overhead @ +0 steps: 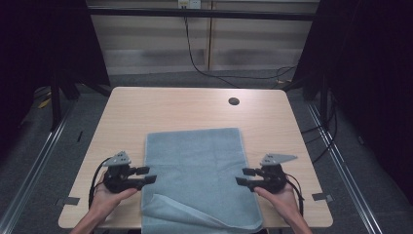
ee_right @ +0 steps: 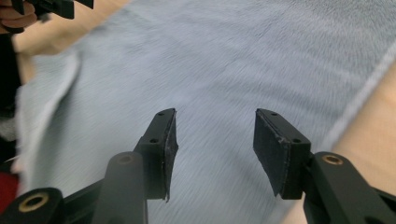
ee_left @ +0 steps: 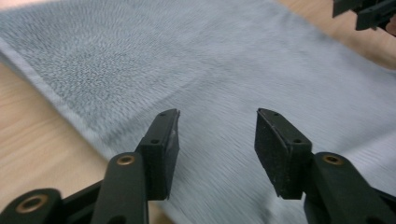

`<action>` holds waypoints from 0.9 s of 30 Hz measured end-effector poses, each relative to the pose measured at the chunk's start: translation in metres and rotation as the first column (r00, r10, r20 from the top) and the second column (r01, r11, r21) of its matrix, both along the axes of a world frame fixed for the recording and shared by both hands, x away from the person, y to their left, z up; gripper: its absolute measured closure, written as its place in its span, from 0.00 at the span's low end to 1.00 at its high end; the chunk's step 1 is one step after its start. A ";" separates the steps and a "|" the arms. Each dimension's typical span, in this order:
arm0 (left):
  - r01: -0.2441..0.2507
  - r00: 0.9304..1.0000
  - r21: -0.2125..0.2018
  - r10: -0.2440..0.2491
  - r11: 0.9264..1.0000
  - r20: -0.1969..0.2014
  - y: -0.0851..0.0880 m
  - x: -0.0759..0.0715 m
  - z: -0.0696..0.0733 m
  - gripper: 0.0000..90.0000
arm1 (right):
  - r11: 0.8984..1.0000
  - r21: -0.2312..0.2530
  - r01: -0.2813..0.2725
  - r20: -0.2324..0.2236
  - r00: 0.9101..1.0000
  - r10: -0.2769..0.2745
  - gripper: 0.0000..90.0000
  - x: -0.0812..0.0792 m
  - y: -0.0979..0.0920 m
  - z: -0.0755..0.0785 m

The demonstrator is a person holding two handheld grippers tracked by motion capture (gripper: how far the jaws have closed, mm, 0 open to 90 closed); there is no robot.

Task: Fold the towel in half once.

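Grey towel (overhead: 197,170) between left gripper (overhead: 146,174), right gripper (overhead: 245,176).

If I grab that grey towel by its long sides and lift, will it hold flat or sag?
The grey towel would likely sag in the middle: its near edge already lies folded over in a loose flap. It looks soft and fuzzy, so it probably won't slip from the pads. It seems light, and a push would likely bunch it.

Near edge of grey towel (overhead: 195,165) cut off at the high view's bottom, pile motion-blurred in both gripper views
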State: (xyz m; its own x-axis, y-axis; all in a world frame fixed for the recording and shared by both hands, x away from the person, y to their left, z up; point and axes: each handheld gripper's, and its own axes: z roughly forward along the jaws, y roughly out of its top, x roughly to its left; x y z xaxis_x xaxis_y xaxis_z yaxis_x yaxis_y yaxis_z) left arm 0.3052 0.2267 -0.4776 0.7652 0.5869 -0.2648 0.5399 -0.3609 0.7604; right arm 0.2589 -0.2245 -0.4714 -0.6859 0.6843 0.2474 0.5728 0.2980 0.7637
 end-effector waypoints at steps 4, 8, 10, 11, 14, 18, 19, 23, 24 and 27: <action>-0.022 1.000 0.030 0.022 0.999 -0.017 -0.013 0.030 -0.008 0.60 | 0.999 -0.031 0.029 -0.010 1.000 -0.030 0.55 0.037 0.014 -0.012; -0.057 0.998 0.059 0.058 0.997 -0.015 -0.019 0.045 -0.020 0.63 | 0.998 -0.046 0.050 0.016 0.999 -0.049 0.57 0.057 0.025 -0.020; -0.048 0.999 0.079 0.047 0.996 0.007 -0.020 0.043 -0.025 0.65 | 0.995 -0.084 0.054 0.013 0.999 -0.053 0.60 0.060 0.028 -0.026; -0.041 0.999 0.082 0.041 0.996 0.011 -0.020 0.042 -0.025 0.65 | 0.994 -0.098 0.047 -0.007 0.999 -0.048 0.60 0.061 0.028 -0.030; -0.023 0.999 0.072 0.025 0.997 -0.021 -0.019 0.038 -0.024 0.65 | 0.995 -0.092 0.050 -0.035 0.998 -0.053 0.65 0.055 0.028 -0.031; 0.009 1.000 0.071 -0.008 0.997 -0.017 -0.016 0.029 -0.024 0.68 | 0.993 -0.119 0.013 -0.040 0.999 -0.018 0.68 0.036 0.026 -0.029; 0.022 1.000 0.072 -0.020 0.997 -0.020 -0.016 0.026 -0.024 0.68 | 0.994 -0.112 0.002 -0.043 0.999 -0.007 0.69 0.031 0.024 -0.029; 0.050 0.999 0.064 -0.049 0.997 -0.013 -0.015 0.012 -0.025 0.68 | 0.992 -0.118 -0.039 -0.038 0.999 0.035 0.71 0.014 0.020 -0.028; 0.053 0.999 0.065 -0.052 0.996 -0.010 -0.014 0.009 -0.025 0.68 | 0.991 -0.126 -0.042 -0.039 0.999 0.037 0.72 0.010 0.019 -0.028; 0.065 0.998 0.060 -0.064 0.996 -0.009 -0.014 -0.002 -0.025 0.68 | 0.994 -0.105 -0.036 -0.057 0.998 0.030 0.73 0.001 0.016 -0.028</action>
